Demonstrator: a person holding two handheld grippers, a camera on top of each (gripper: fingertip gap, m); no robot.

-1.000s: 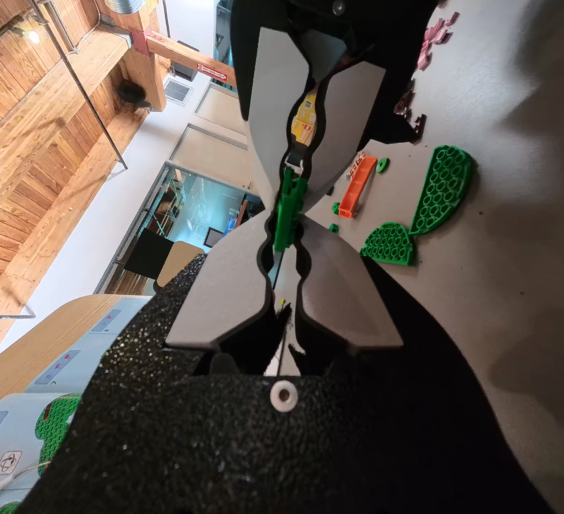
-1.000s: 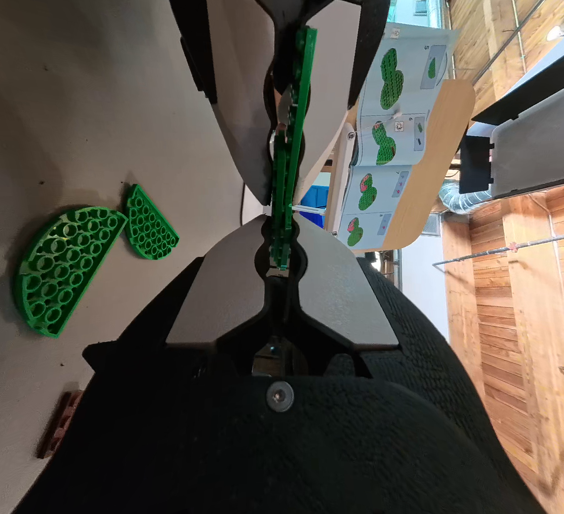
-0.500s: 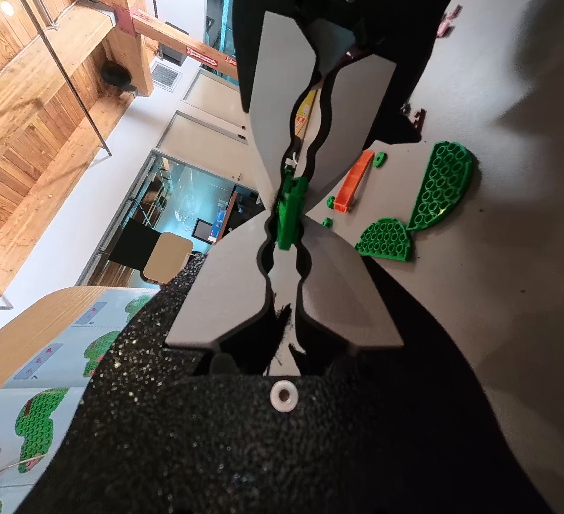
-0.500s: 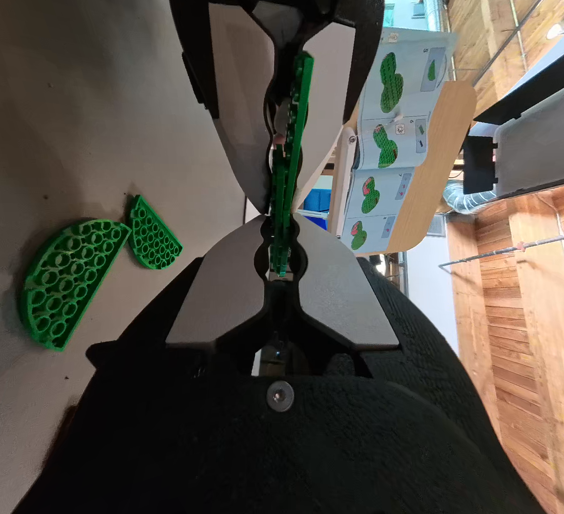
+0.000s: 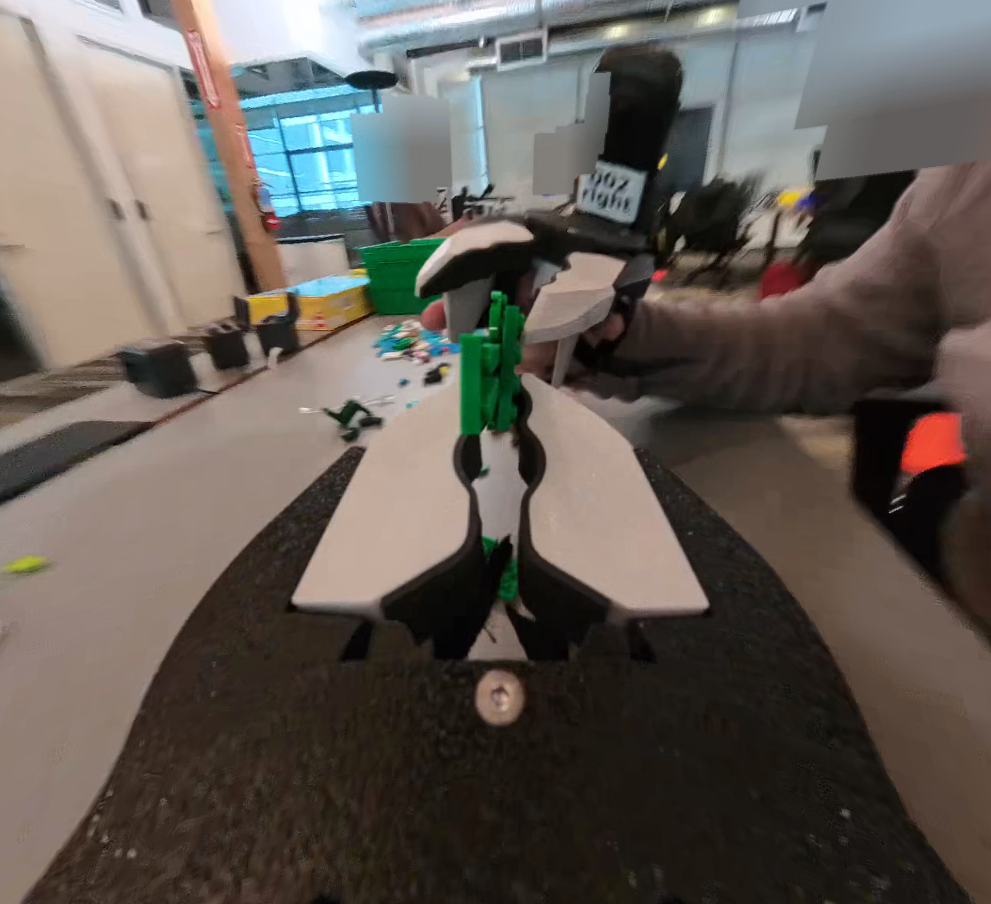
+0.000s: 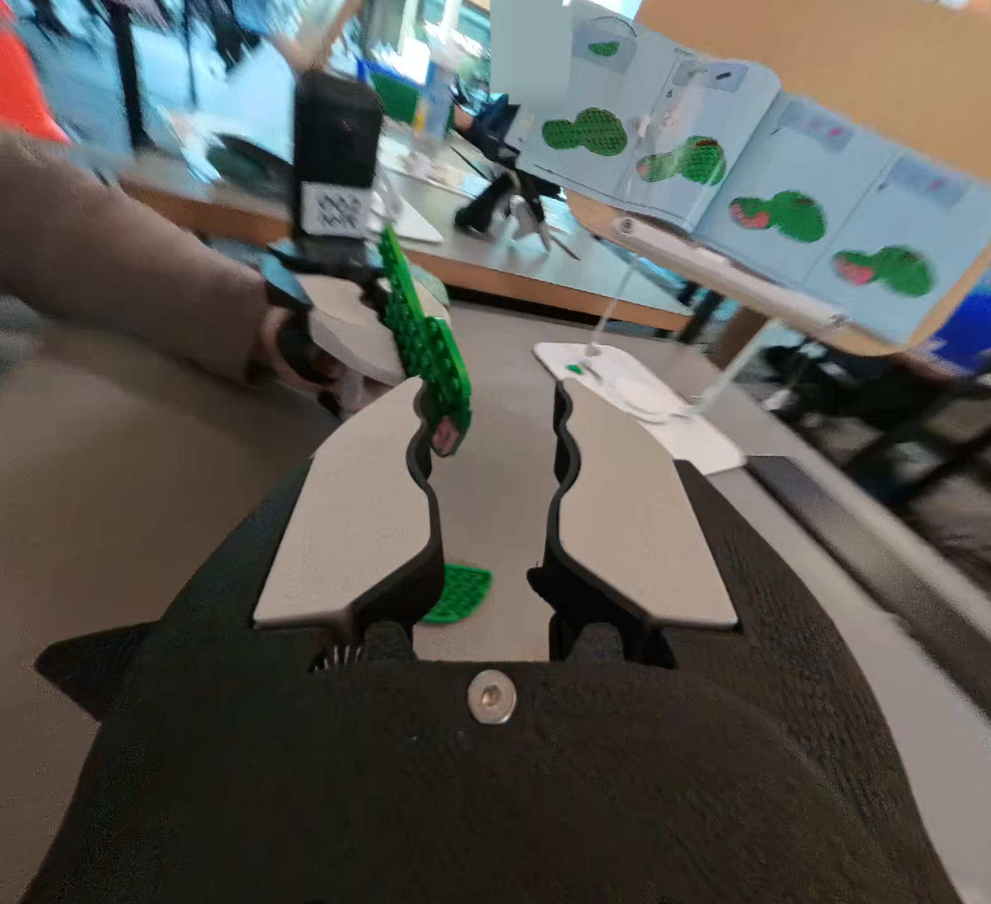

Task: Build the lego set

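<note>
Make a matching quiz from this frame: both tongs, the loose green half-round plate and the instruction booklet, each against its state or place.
Things:
1. left tongs
2. right tongs
3. green half-round plate
4. instruction booklet

States or places:
A. open, holding nothing
B. lying flat on the table
C. shut on the green plate assembly
D. propped up on a stand

Pairs: 1-C, 2-A, 3-B, 4-D

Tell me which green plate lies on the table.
The small half-round plate, flat on the table below the right gripper; the long studded plate is held up, tilted, by the left gripper.
</note>
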